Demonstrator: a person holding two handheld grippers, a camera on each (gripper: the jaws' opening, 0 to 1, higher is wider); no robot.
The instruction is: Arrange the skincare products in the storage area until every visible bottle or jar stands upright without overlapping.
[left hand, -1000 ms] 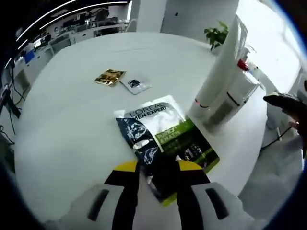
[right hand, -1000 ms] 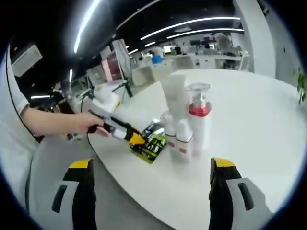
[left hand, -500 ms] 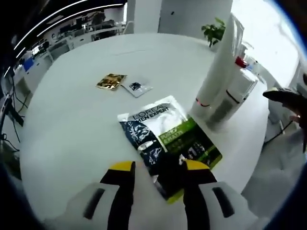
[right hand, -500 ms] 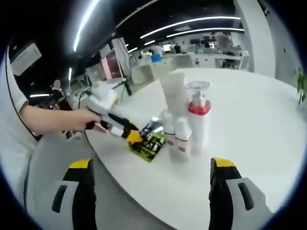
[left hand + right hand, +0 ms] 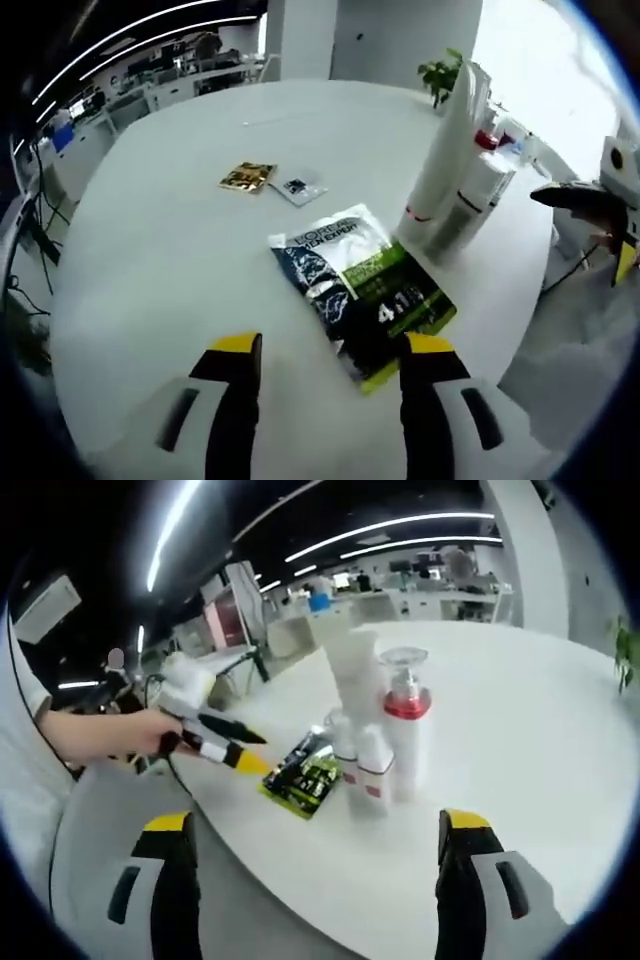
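A dark and green face-mask sachet (image 5: 360, 290) lies flat on the round white table (image 5: 160, 250). My left gripper (image 5: 332, 350) hovers open just short of its near corner and holds nothing. Beside the sachet stand a tall white tube (image 5: 445, 150) and a clear pump bottle with a red collar (image 5: 485, 165). In the right gripper view the same tube (image 5: 350, 670), pump bottle (image 5: 405, 730) and two small white bottles (image 5: 368, 772) stand upright in a tight group, with the sachet (image 5: 303, 773) at their left. My right gripper (image 5: 318, 822) is open wide, off the table edge.
A small gold sachet (image 5: 248, 177) and a small white sachet (image 5: 298, 187) lie further out on the table. A person's hand holds the left gripper (image 5: 215, 750) at the table's edge. A potted plant (image 5: 440, 75) and office desks stand beyond.
My left gripper has let go of the face-mask sachet, opened and drawn back from it. The sachet now lies free on the table. The right gripper has stayed open.
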